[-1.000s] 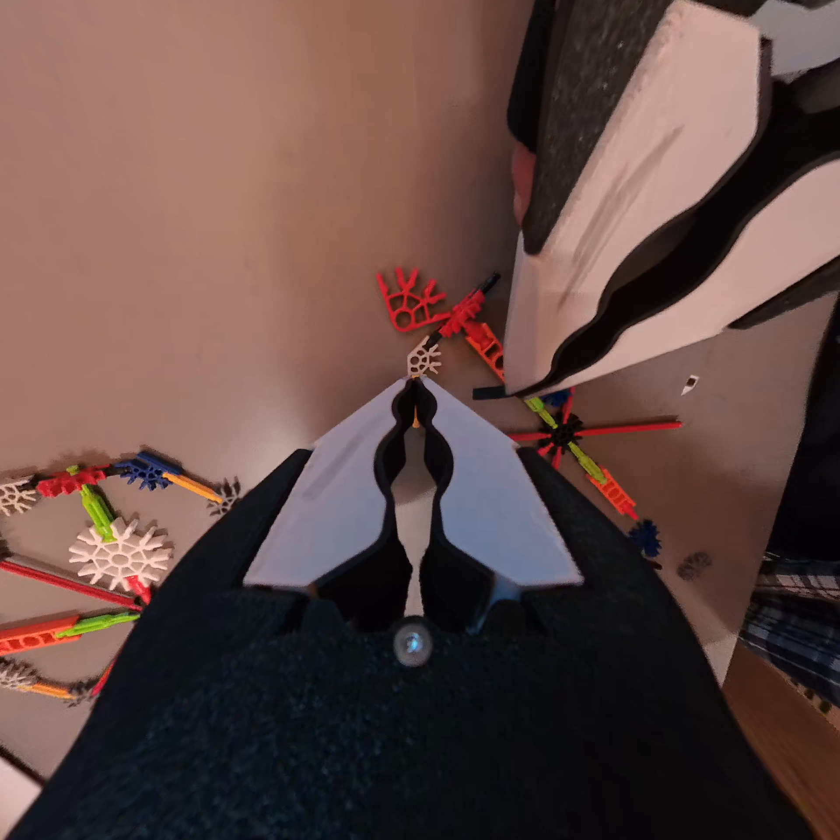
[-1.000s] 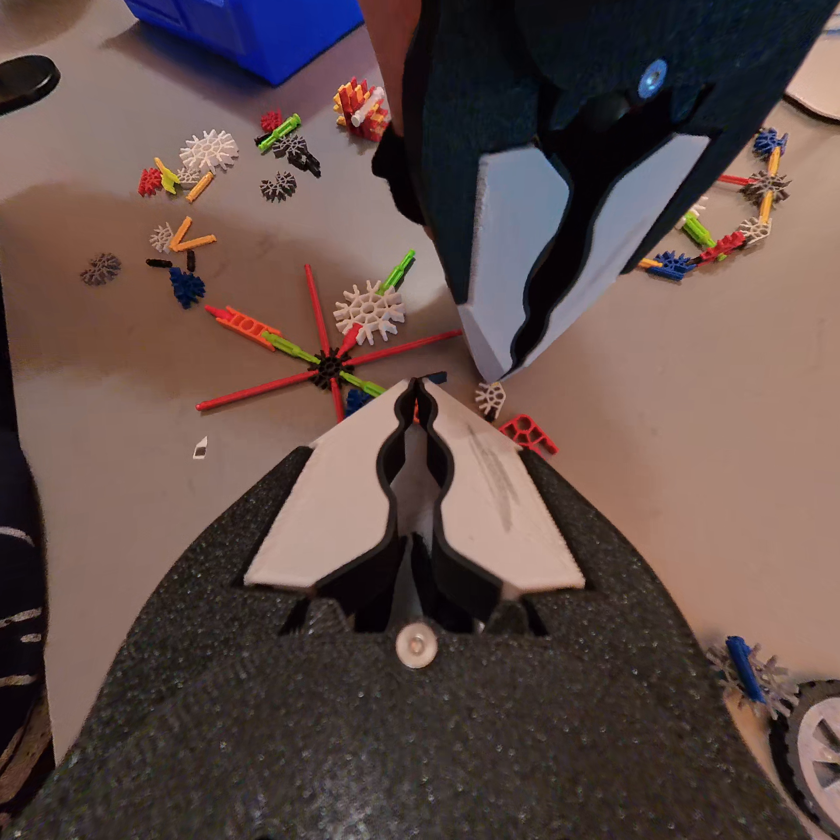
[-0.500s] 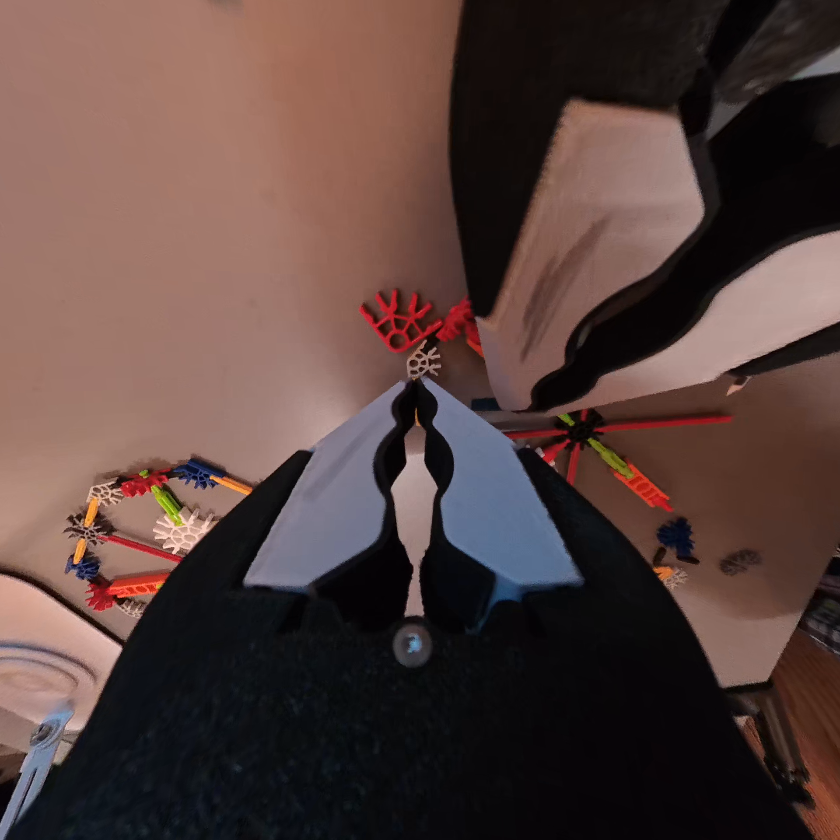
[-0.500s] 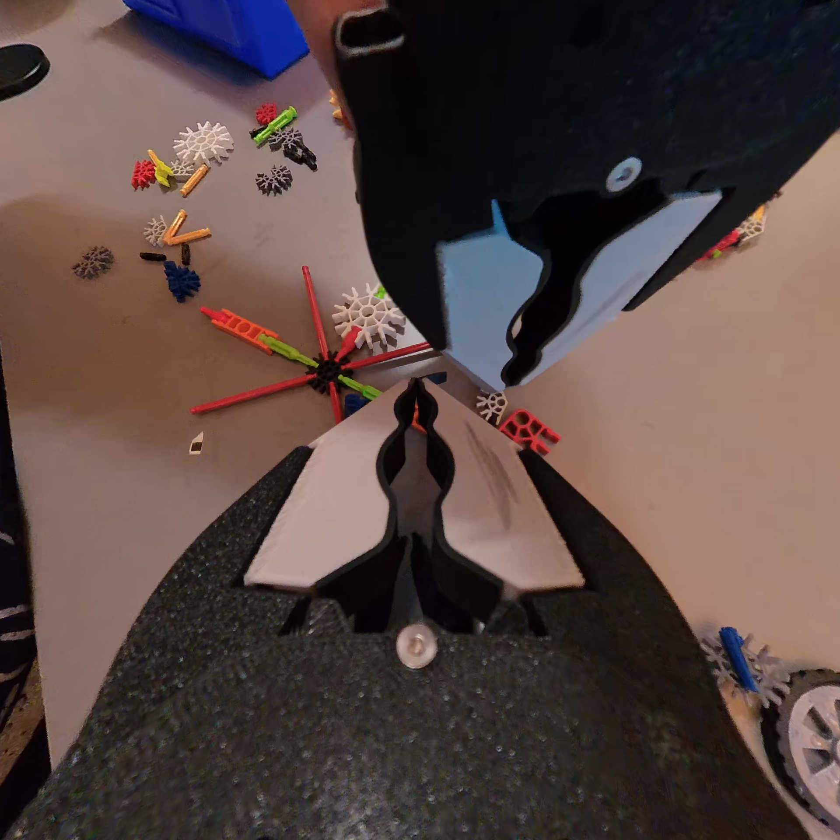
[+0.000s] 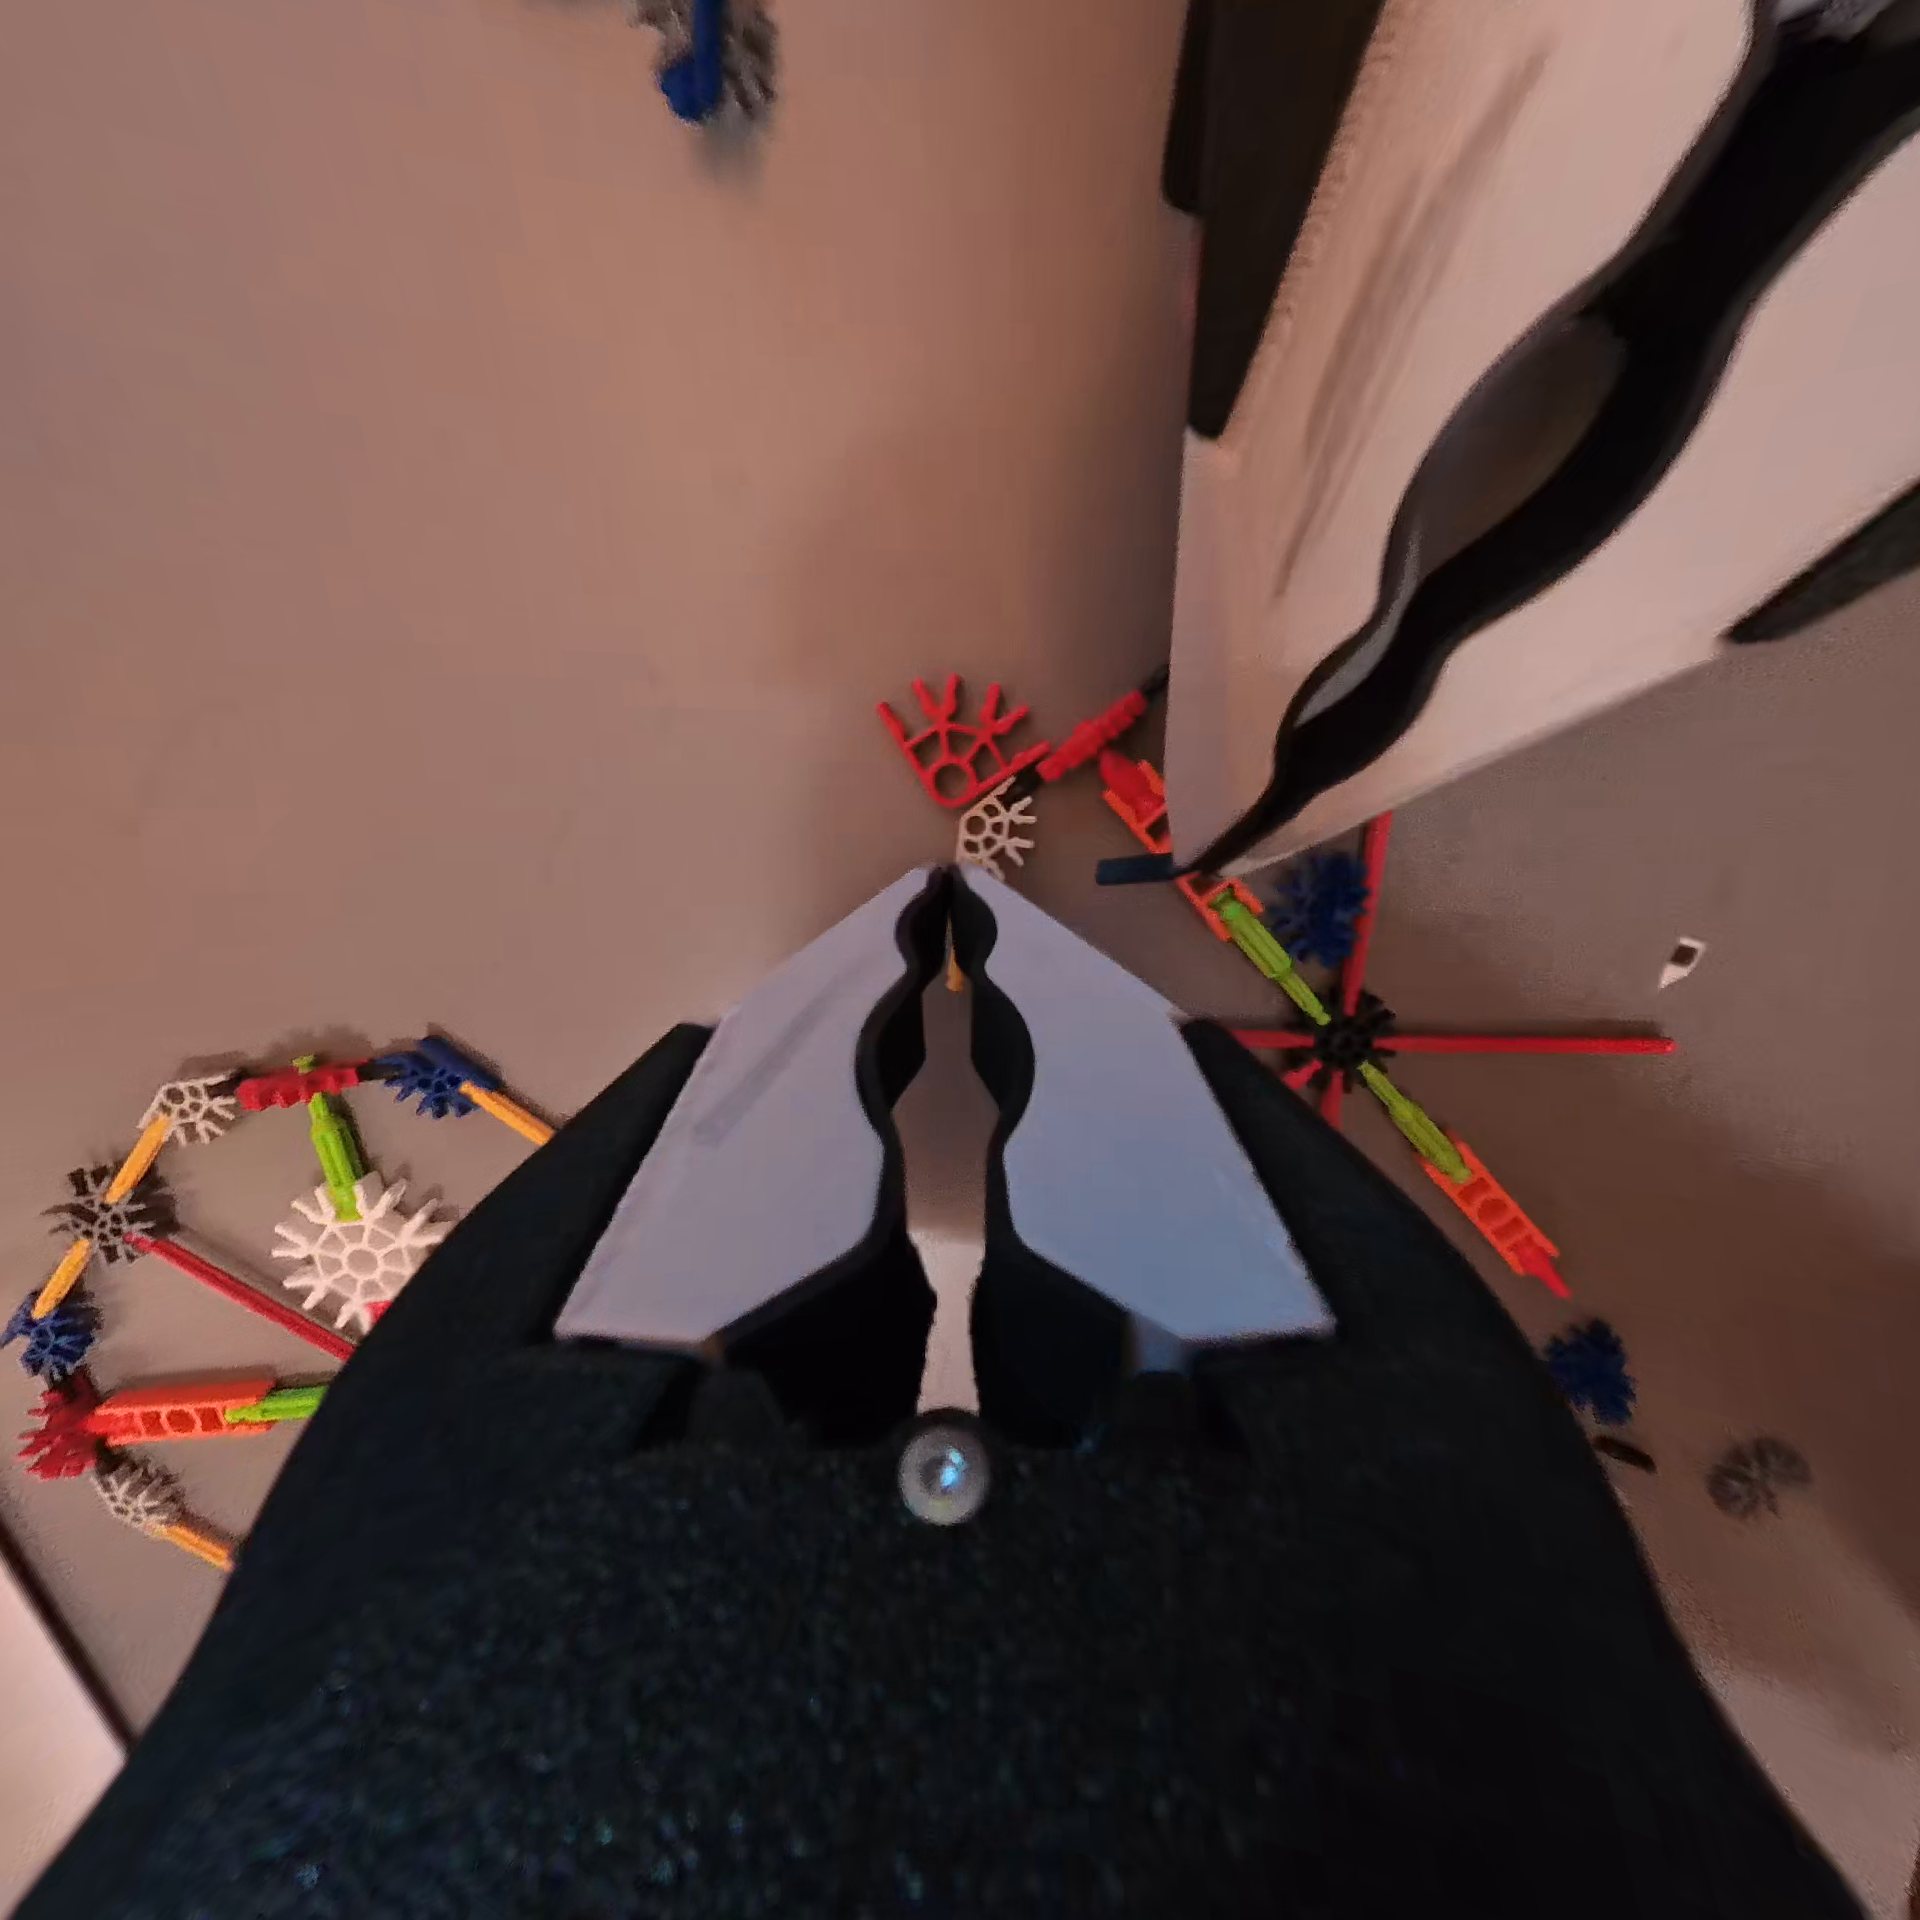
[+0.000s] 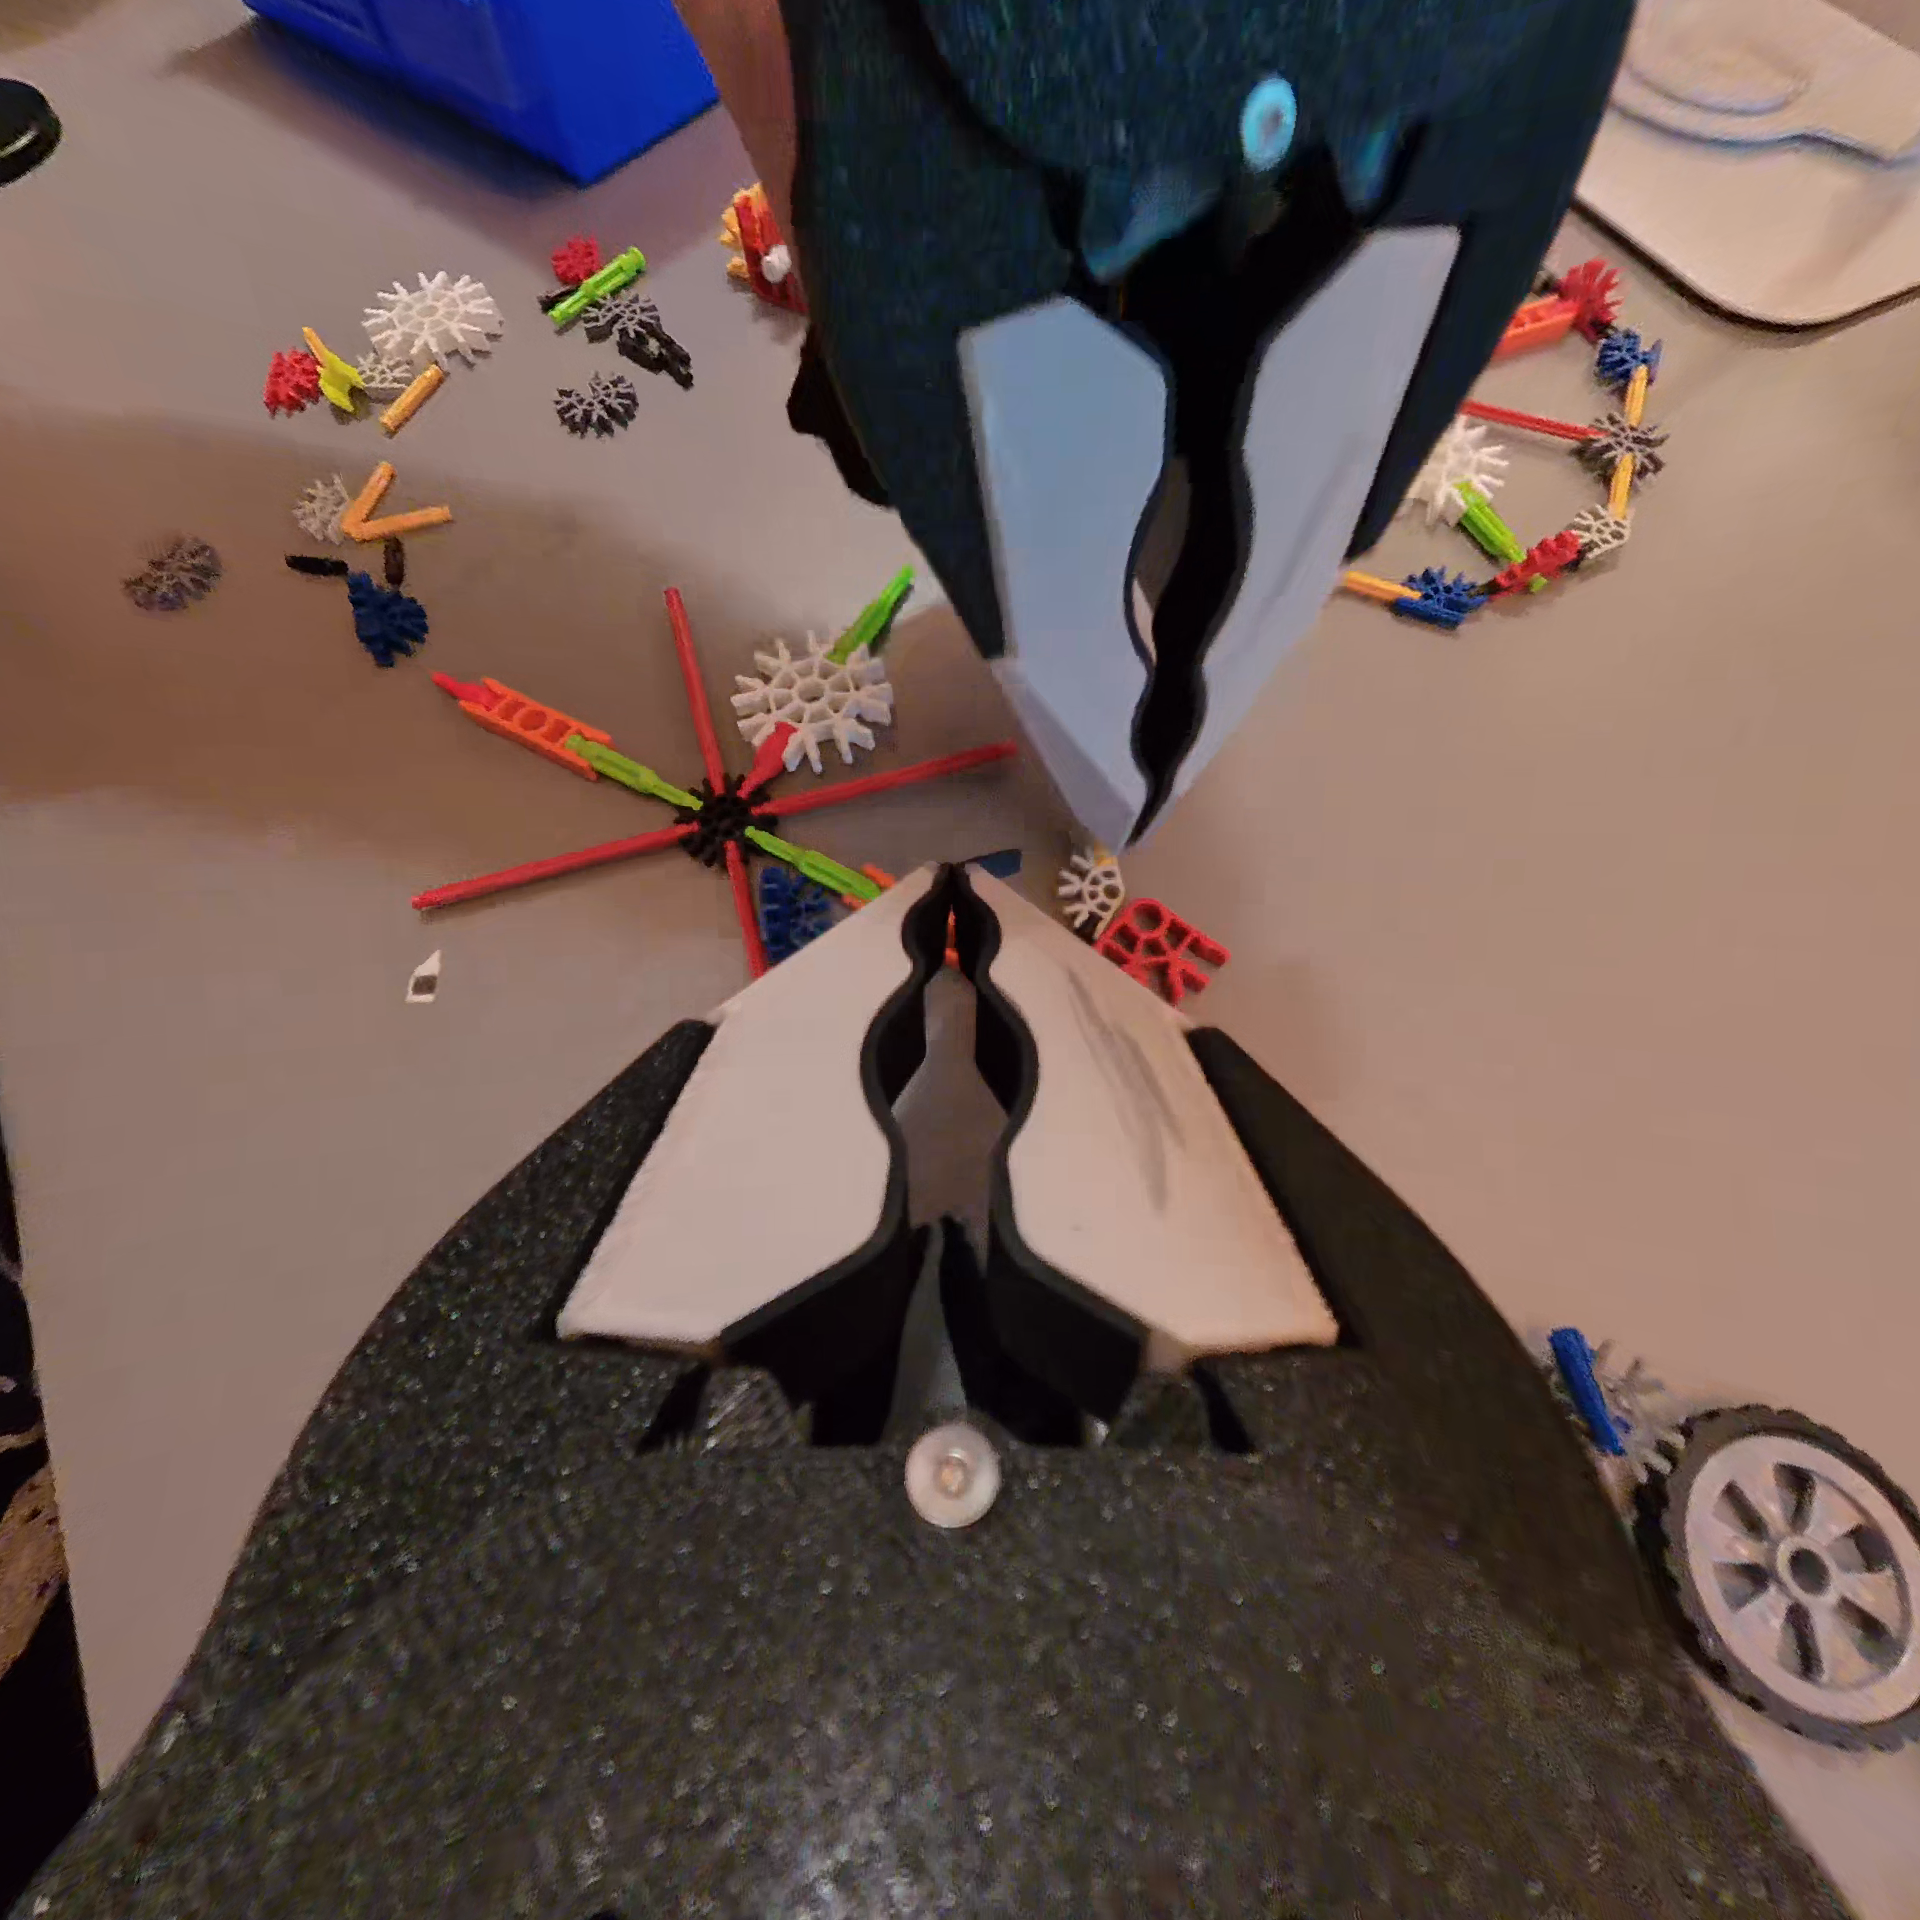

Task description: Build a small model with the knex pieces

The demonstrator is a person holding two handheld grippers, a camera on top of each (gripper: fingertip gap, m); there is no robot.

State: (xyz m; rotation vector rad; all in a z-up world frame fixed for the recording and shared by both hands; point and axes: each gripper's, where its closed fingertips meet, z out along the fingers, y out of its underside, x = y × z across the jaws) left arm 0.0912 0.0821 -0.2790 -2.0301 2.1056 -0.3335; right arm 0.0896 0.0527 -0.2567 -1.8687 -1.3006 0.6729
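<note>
My left gripper (image 5: 951, 878) is shut on a thin yellow rod (image 5: 954, 971) that shows between its pads. A small white connector (image 5: 995, 831) sits right at its tip, touching a red connector (image 5: 956, 743) on the table. My right gripper (image 6: 951, 878) is shut, with a short dark blue rod (image 6: 992, 862) poking out at its tip and orange showing in the gap. It stands over an orange piece (image 5: 1143, 810) joined to a star of red and green rods around a black hub (image 6: 717, 821). The two tips are close together, the left gripper (image 6: 1132, 831) just above the white connector (image 6: 1091, 888).
A ring of rods and connectors with a white snowflake (image 5: 353, 1247) lies to my left. Loose pieces (image 6: 416, 343) and a blue bin (image 6: 499, 73) lie at the back. A grey wheel (image 6: 1803, 1569) sits near the front right, and a pale mat (image 6: 1766, 156) at the far right.
Both grippers stay shut by the red and white connectors. The left gripper leaned over the right one half a second ago and now stands more upright. The table pieces have not moved.
</note>
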